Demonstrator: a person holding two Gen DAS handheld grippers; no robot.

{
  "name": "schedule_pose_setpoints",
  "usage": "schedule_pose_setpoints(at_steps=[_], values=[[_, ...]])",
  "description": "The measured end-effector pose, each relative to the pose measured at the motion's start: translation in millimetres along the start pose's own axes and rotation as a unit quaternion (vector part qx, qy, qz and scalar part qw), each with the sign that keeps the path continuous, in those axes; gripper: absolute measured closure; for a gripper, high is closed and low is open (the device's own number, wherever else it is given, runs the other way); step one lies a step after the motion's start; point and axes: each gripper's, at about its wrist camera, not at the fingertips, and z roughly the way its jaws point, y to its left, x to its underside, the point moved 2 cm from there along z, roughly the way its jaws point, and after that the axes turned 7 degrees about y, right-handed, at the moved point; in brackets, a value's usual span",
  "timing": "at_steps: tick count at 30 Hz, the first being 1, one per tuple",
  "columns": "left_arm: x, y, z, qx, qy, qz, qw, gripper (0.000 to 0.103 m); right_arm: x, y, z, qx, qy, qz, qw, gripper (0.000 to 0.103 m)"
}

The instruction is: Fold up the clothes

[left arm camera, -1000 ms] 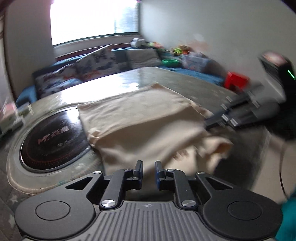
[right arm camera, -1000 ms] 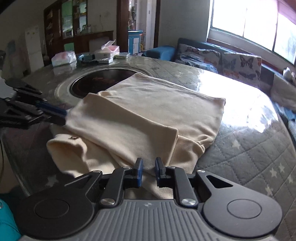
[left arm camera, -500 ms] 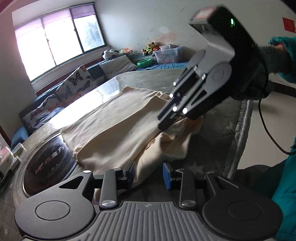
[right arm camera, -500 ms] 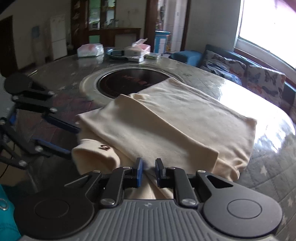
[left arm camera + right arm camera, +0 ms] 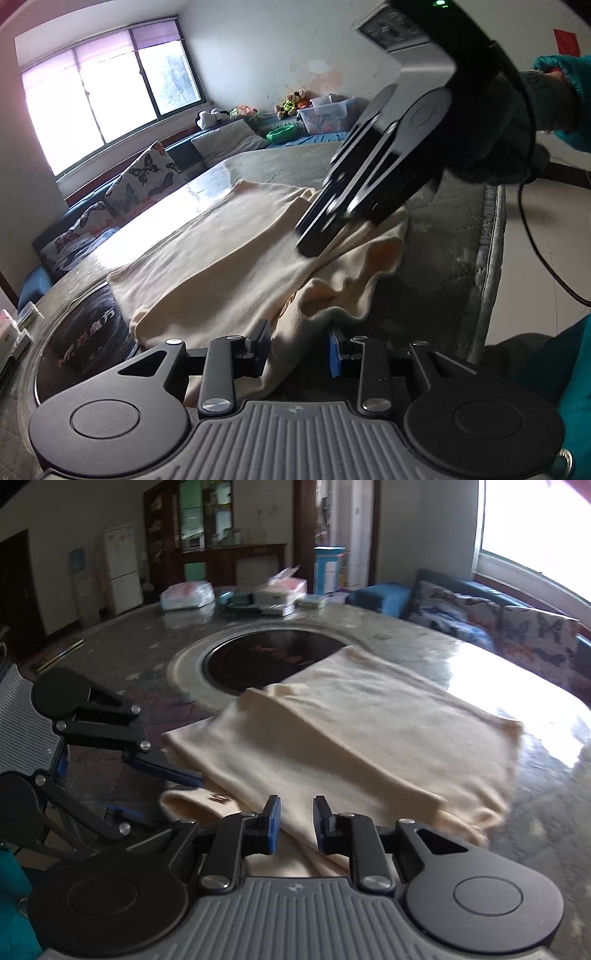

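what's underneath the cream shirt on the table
The cream shirt lies folded on the quilted table cover, its far corner overlapping the round black cooktop. Anything between its layers is hidden.

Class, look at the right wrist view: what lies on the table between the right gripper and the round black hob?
Only the folded cream garment lies there; it runs from the right gripper to the hob's near edge, overlapping it.

home living room — sofa [image 5: 491, 616]; fridge [image 5: 122, 568]; soft toys [image 5: 291, 101]

Butterfly cushions [image 5: 147, 177], white fridge [image 5: 122, 568], tissue packs [image 5: 188, 595]
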Motion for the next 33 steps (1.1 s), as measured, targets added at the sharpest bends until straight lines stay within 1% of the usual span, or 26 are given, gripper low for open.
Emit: schedule_pose_setpoints(at_steps=[1, 3, 4, 5, 7, 8, 9, 10, 12, 14, 17, 19, 22, 23, 24, 27, 29, 31, 33], values=[[-1.1, 1.7, 0.6, 0.002, -0.004, -0.004, 1.0, 0.082, 3.5, -5.1, -6.2, 0.008, 0.0, 0.007, 1.0, 0.082], [-4.1, 6.3, 0.9, 0.007, -0.009, -0.017, 0.9998, 0.09, 11.0, -14.1, -18.6, 0.025, 0.0, 0.017, 1.0, 0.076], [-6.3, 10.5, 0.1, 0.008, -0.013, -0.027, 0.9995, 0.092, 14.3, -16.7, -23.7, 0.032, 0.002, 0.017, 0.999, 0.075], [-8.7, 15.5, -1.2, 0.01, -0.016, -0.04, 0.999, 0.092, 17.6, -19.3, -28.8, 0.04, 0.003, 0.018, 0.999, 0.074], [-14.2, 27.1, -2.3, 0.012, -0.019, -0.068, 0.9974, 0.093, 23.9, -19.0, -38.1, 0.046, 0.007, 0.008, 0.999, 0.069], [-16.8, 33.6, -1.9, 0.014, -0.02, -0.083, 0.9963, 0.093, 27.0, -18.5, -42.7, 0.049, 0.009, 0.002, 0.999, 0.063], [-18.8, 40.1, -0.6, 0.017, -0.019, -0.095, 0.9951, 0.093, 30.1, -16.4, -46.8, 0.052, 0.009, -0.008, 0.999, 0.06], [-21.0, 46.6, 2.2, 0.019, -0.017, -0.107, 0.9939, 0.093, 31.8, -14.6, -48.9, 0.053, 0.01, -0.015, 0.998, 0.059], [-24.1, 56.0, 6.3, 0.024, -0.013, -0.124, 0.9919, 0.093, 36.8, -6.7, -52.2, 0.048, 0.013, -0.041, 0.998, 0.053], [-25.3, 61.5, 10.1, 0.027, -0.009, -0.135, 0.9905, 0.093, 39.5, 0.4, -49.4, 0.047, 0.012, -0.067, 0.997, 0.051], [-26.8, 64.3, 12.1, 0.031, -0.005, -0.139, 0.9898, 0.093, 38.8, 8.2, -35.8, 0.059, 0.008, -0.095, 0.994, 0.051], [-27.0, 65.3, 12.6, 0.032, -0.003, -0.14, 0.9897, 0.093, 37.1, 9.4, -24.6, 0.066, 0.002, -0.108, 0.992, 0.052], [-24.2, 63.8, 10.3, 0.036, 0.0, -0.14, 0.9895, 0.093, 32.9, 6.0, -9.5, 0.074, 0.002, -0.116, 0.99, 0.06], [-22.5, 62.4, 8.6, 0.035, 0.0, -0.138, 0.9898, 0.093, 30.9, 4.1, -7.7, 0.071, 0.002, -0.113, 0.991, 0.068], [-20.7, 60.9, 6.9, 0.034, 0.0, -0.136, 0.9901, 0.089, 29.0, 2.2, -5.9, 0.068, 0.002, -0.111, 0.992, 0.076], [-13.1, 55.7, -0.8, 0.029, -0.002, -0.124, 0.9919, 0.088, 22.3, -3.0, -2.9, 0.06, 0.003, -0.1, 0.993, 0.086], [-5.0, 51.4, -6.8, 0.025, -0.002, -0.112, 0.9934, 0.084, 22.0, -3.4, -4.7, 0.054, 0.004, -0.088, 0.995, 0.087], [3.2, 47.3, -11.7, 0.016, 0.002, -0.1, 0.9949, 0.076, 19.2, -6.5, -5.6, 0.051, 0.004, -0.077, 0.996, 0.087], [10.2, 44.0, -13.8, 0.001, 0.007, -0.085, 0.9964, 0.075, 16.5, -9.5, -6.4, 0.048, 0.003, -0.067, 0.997, 0.087]])
